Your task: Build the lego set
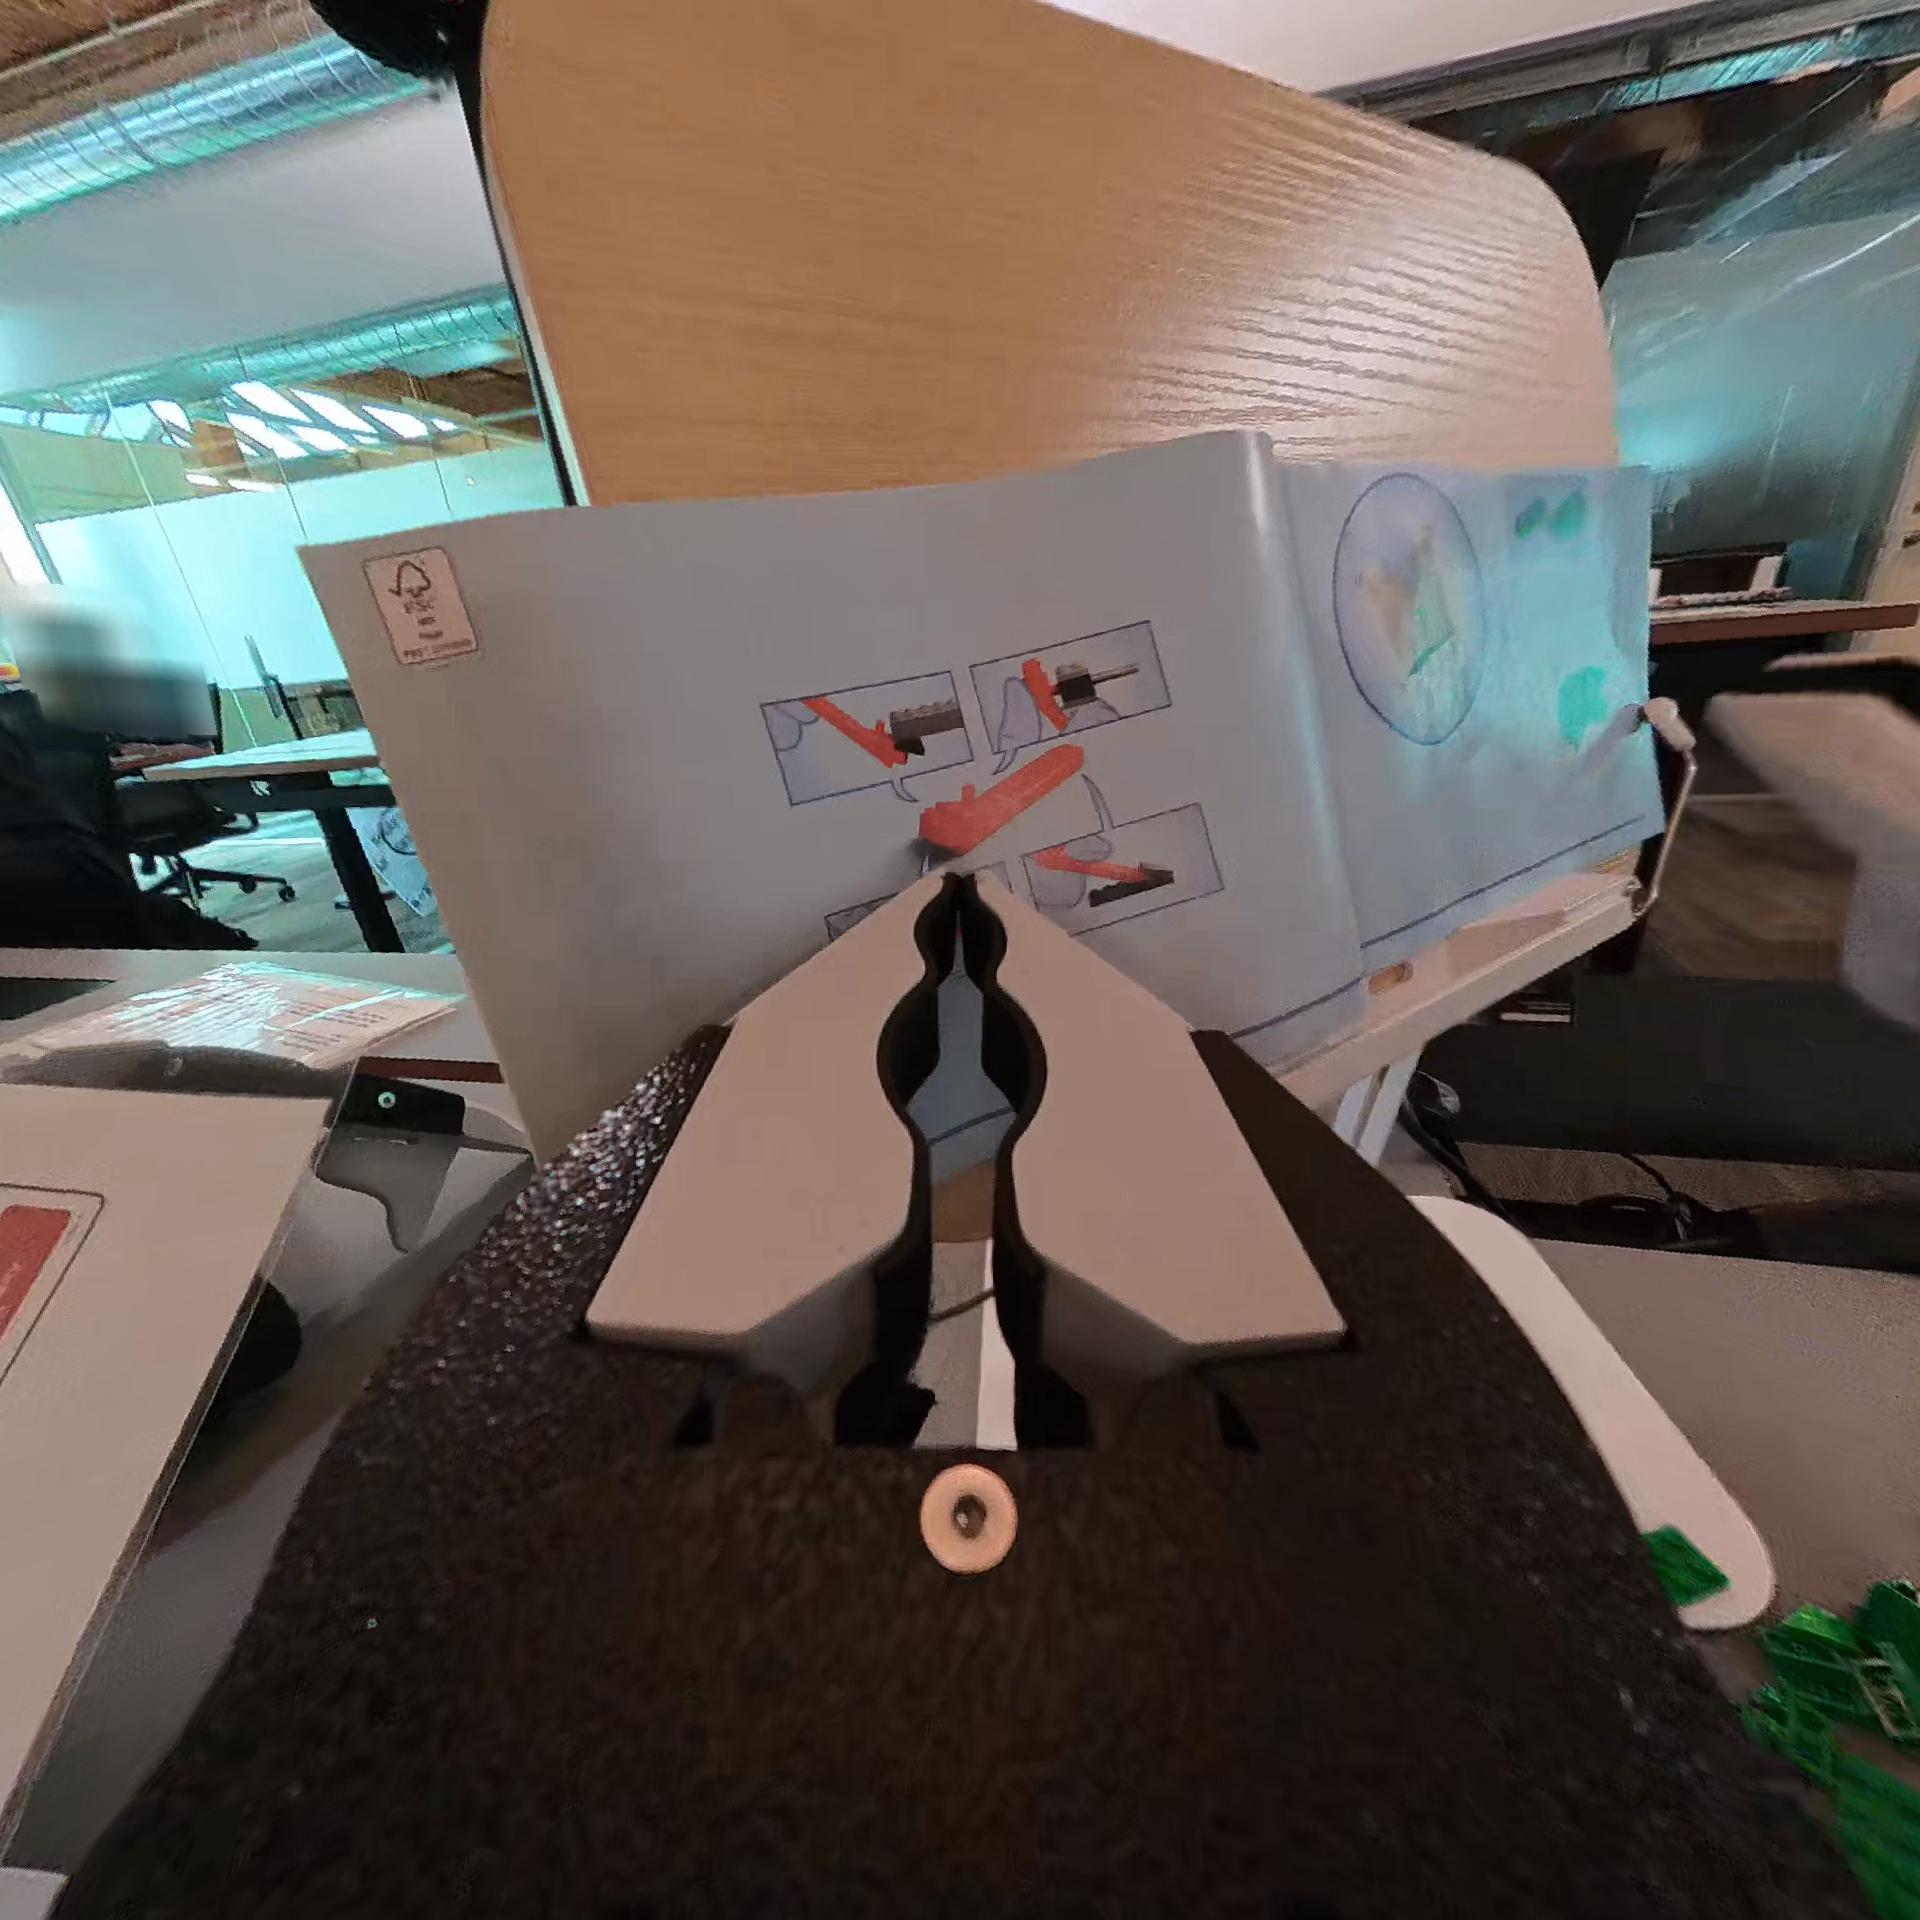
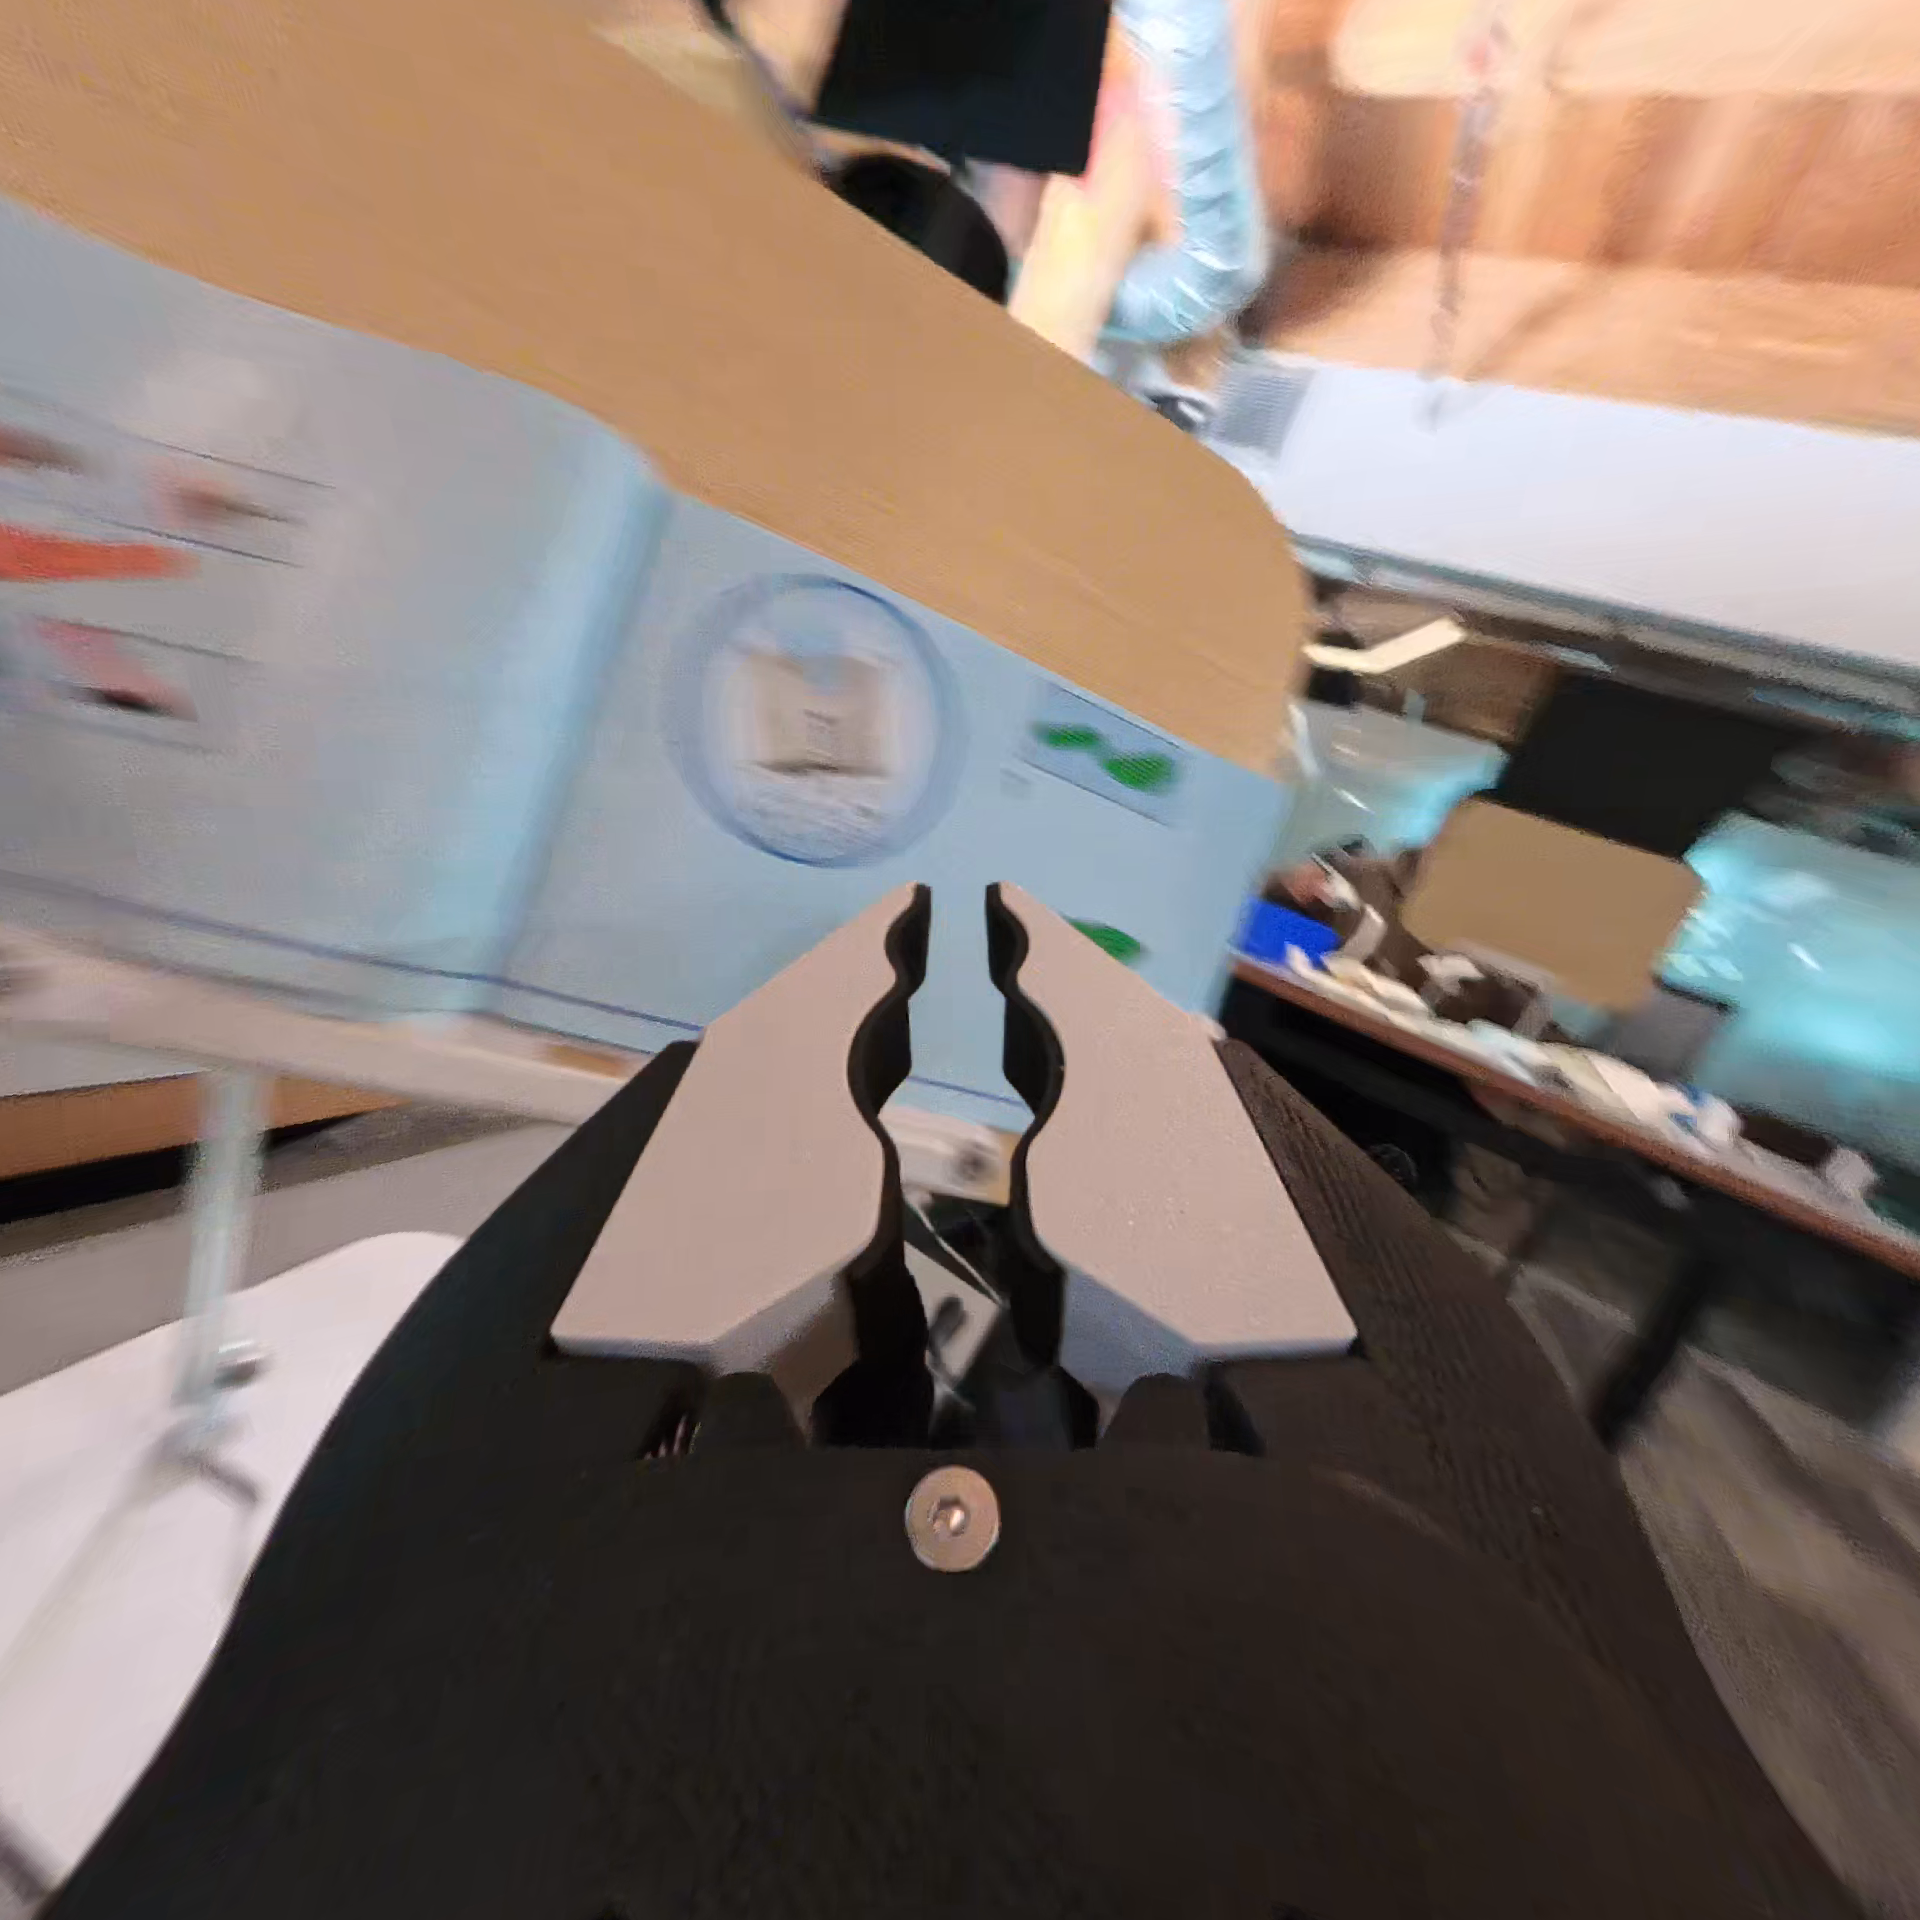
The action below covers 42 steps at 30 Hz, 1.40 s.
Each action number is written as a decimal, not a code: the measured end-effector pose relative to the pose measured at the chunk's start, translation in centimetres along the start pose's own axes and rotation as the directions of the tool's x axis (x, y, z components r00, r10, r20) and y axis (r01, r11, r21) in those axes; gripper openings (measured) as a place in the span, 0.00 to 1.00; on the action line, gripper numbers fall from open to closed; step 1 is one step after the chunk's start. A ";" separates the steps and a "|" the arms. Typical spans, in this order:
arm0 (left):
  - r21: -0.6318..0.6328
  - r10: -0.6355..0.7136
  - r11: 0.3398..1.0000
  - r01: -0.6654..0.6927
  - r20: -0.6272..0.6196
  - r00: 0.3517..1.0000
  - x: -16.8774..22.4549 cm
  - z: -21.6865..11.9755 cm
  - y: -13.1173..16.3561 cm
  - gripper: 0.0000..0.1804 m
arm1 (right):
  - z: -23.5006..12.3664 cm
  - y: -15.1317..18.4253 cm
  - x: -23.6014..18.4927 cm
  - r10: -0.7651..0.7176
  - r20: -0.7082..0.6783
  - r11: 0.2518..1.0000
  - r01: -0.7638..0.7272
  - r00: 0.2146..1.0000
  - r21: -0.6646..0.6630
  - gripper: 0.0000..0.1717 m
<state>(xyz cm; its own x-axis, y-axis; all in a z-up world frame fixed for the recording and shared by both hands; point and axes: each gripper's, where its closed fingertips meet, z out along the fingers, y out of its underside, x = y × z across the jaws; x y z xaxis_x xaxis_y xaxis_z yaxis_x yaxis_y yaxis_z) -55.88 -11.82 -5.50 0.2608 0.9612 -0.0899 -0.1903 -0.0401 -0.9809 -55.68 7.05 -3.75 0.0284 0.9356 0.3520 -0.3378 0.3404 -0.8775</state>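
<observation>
An open light-blue instruction booklet (image 1: 727, 779) stands on a white book stand (image 1: 1496, 935) in front of a wooden panel (image 1: 1039, 312). My left gripper (image 1: 958, 881) is shut, and its tips press against the booklet's left page, just under a drawing of an orange tool. Nothing shows between its pads. My right gripper (image 2: 958, 894) is slightly open and empty, and it points at the lower part of the booklet's right page (image 2: 831, 914), near small green drawings. It also shows in the left wrist view as a blur (image 1: 1829, 831) at the right edge.
A wire page holder (image 1: 1673, 790) clips the right page. Green flat pieces (image 1: 1849, 1704) lie at the lower right beside a white curved tray (image 1: 1621, 1434). A white box (image 1: 125, 1299) lies at the left. A cluttered table (image 2: 1558, 1060) stands to the right. The tips of one gripper are about 20 cm away from the tips of the other.
</observation>
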 end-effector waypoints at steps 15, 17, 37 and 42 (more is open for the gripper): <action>0.034 0.045 0.998 -0.046 0.014 0.999 -0.6 0.0 -0.4 0.00 | 4.3 9.7 5.5 0.482 -0.105 0.791 -0.484 0.870 -0.374 0.25; 0.027 0.067 0.997 -0.068 0.023 0.997 -0.6 0.0 -0.4 0.00 | 4.1 10.2 5.5 0.495 -0.138 0.773 -0.507 0.858 -0.382 0.25; 0.044 0.074 0.996 -0.074 0.013 0.997 -0.4 -0.3 -1.4 0.00 | 3.8 10.3 4.8 0.680 0.033 0.721 -0.660 0.733 -0.211 0.24; 0.072 0.073 0.995 -0.073 0.000 0.997 -0.1 -0.7 -2.5 0.00 | 4.3 9.5 5.3 0.741 0.077 0.670 -0.728 0.667 -0.144 0.28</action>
<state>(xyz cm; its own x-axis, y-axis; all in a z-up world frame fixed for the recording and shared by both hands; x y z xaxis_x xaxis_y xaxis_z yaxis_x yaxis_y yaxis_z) -54.75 -11.96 -3.18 0.2460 0.9557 -0.1614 -0.2769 -0.0903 -0.9566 -62.73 14.89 -8.82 -0.3036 0.8691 -0.3905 -0.1114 -0.4394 -0.8914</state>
